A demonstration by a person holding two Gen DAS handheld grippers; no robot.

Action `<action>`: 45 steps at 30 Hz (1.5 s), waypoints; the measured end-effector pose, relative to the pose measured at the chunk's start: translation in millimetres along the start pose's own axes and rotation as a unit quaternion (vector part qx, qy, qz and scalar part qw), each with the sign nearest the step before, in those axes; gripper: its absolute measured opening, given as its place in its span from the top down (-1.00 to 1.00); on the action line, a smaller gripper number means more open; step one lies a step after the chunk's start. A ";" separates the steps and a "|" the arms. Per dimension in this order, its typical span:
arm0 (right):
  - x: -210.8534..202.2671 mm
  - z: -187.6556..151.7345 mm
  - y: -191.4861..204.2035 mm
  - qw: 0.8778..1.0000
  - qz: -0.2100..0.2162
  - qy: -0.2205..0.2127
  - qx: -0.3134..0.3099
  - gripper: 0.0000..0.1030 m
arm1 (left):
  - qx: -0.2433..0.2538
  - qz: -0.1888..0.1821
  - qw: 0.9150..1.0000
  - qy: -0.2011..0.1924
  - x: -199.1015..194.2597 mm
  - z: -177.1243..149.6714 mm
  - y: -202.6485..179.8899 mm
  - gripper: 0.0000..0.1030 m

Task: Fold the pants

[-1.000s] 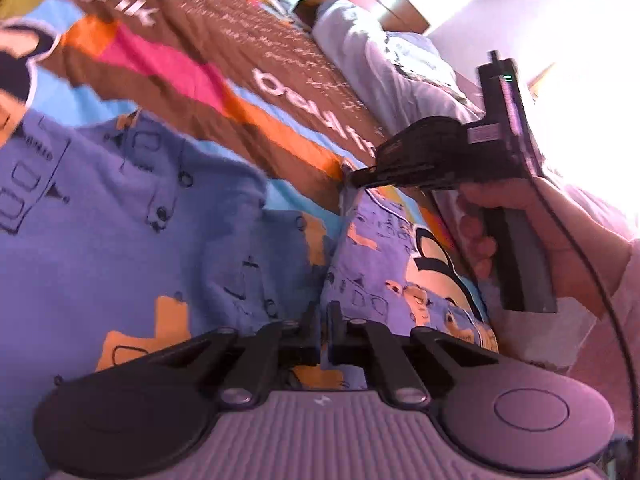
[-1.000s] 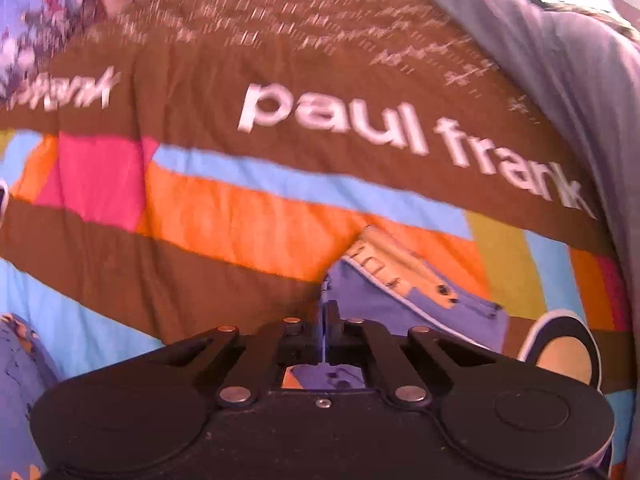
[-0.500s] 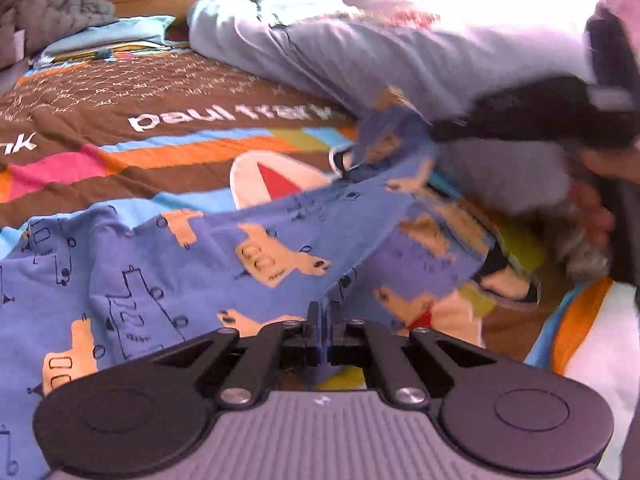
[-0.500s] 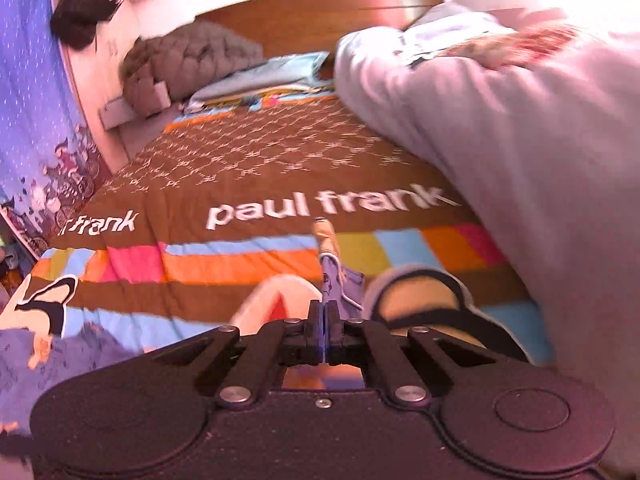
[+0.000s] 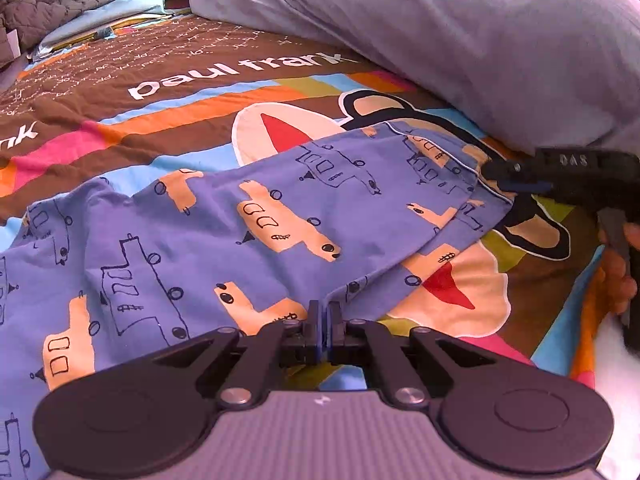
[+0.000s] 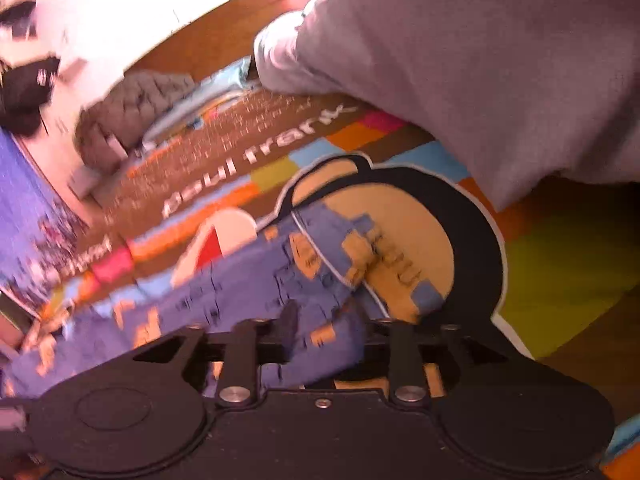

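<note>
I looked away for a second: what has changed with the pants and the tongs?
The right tongs have opened and let go of the pants, whose lifted end now lies flat on the bedspread. The left tongs stay shut on the near edge.

The soft blue-violet cotton pants (image 5: 224,240) carry peach-orange trucks outlined in dark ink. The quilted bedspread (image 5: 168,92) beneath is brown with white lettering and stripes of orange, pink, light blue and olive green. The rumpled duvet (image 5: 480,40) is plain pale lilac-grey.
</note>
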State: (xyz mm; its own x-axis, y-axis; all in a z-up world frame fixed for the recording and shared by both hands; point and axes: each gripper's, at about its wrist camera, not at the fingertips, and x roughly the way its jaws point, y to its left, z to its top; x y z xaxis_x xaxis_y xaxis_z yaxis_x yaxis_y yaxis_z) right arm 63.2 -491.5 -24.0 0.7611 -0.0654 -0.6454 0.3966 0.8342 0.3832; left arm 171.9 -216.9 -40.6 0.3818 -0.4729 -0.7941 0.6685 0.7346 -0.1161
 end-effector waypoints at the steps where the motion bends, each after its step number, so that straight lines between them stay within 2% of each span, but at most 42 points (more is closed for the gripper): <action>1: 3.5 3.1 -1.5 1.000 -0.001 -0.001 0.003 0.24 | -0.002 0.002 1.000 0.000 0.0 0.1 -0.5 0.98; 7: 26.0 18.6 -19.3 0.999 -0.012 0.010 0.031 0.24 | 0.003 0.007 1.000 0.002 0.3 0.5 -2.6 0.97; 11: 35.8 26.4 -31.3 0.998 -0.009 -0.003 0.062 0.27 | 0.007 0.016 1.000 0.010 -1.6 3.9 -6.6 0.97; 12: 36.5 27.7 -32.8 0.998 -0.003 -0.006 0.066 0.45 | 0.005 0.019 1.000 0.012 -1.4 5.3 -7.7 0.97; 13: 36.0 28.2 -32.8 0.998 0.000 -0.008 0.064 0.82 | 0.003 0.022 1.000 0.013 -1.8 6.2 -8.3 0.97; 16: 27.2 28.5 -27.7 0.999 -0.002 -0.027 0.036 0.86 | 0.002 0.033 0.999 0.011 -5.5 9.0 -12.6 0.97; 21: 0.4 27.6 -24.8 0.998 -0.004 -0.055 0.034 0.88 | 0.014 0.041 0.999 0.009 -12.5 9.3 -19.3 0.97; 25: -15.1 18.6 -37.7 0.998 -0.034 -0.031 0.031 0.88 | 0.048 0.049 0.997 0.020 -8.3 6.3 -27.1 0.97; 29: 4.5 15.6 -53.4 0.997 -0.035 0.033 0.061 0.83 | 0.071 0.056 0.996 0.023 -5.8 3.1 -34.2 0.92; 31: 3.3 15.7 -50.6 0.997 -0.043 0.027 0.057 0.59 | 0.058 0.053 0.997 0.019 -10.6 3.7 -32.8 0.79; 32: -1.1 15.3 -45.0 0.997 -0.058 0.013 0.042 0.45 | 0.044 0.047 0.998 0.014 -15.8 4.4 -30.5 0.49; 33: -6.2 14.9 -36.2 0.997 -0.082 -0.004 0.014 0.06 | 0.032 0.043 0.999 0.005 -21.8 4.5 -27.6 -0.07; 34: -10.8 13.2 -22.4 0.994 -0.105 -0.025 -0.032 -0.32 | 0.020 0.041 0.999 -0.010 -29.1 3.7 -24.0 -0.28; 35: -13.5 11.1 -12.3 0.991 -0.112 -0.039 -0.069 -0.45 | 0.009 0.046 0.998 -0.031 -36.8 2.9 -19.5 -0.45; 37: -14.6 4.2 10.3 0.983 -0.105 -0.055 -0.139 -0.68 | -0.008 0.069 0.996 -0.058 -48.2 0.0 -8.5 -0.48; 39: -10.4 -5.4 31.1 0.972 -0.096 -0.055 -0.207 -0.76 | -0.034 0.115 0.991 -0.054 -48.5 -2.8 8.7 -0.64; 41: -5.3 -16.3 50.5 0.957 -0.091 -0.050 -0.269 -0.86 | -0.064 0.173 0.983 -0.020 -39.0 -9.3 29.7 -0.64; 43: 4.4 -26.7 66.6 0.941 -0.090 -0.032 -0.324 -0.97 | -0.090 0.233 0.968 0.026 -26.9 -22.3 53.3 -0.69; 44: 11.4 -30.2 73.0 0.934 -0.100 -0.018 -0.342 -0.98 | -0.097 0.224 0.970 0.013 -30.0 -31.6 65.2 -0.86; 45: 19.3 -35.3 77.3 0.926 -0.119 0.003 -0.358 -0.98 | -0.100 0.214 0.972 0.004 -34.9 -37.5 72.8 -0.88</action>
State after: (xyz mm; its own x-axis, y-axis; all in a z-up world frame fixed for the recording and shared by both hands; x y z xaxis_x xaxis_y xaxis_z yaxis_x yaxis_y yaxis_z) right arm 90.5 -408.9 -30.1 0.6926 -0.2929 -0.6591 0.1097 0.9460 -0.3050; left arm 183.2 -128.6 -43.7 0.5921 -0.0990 -0.7998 0.3110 0.9436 0.1134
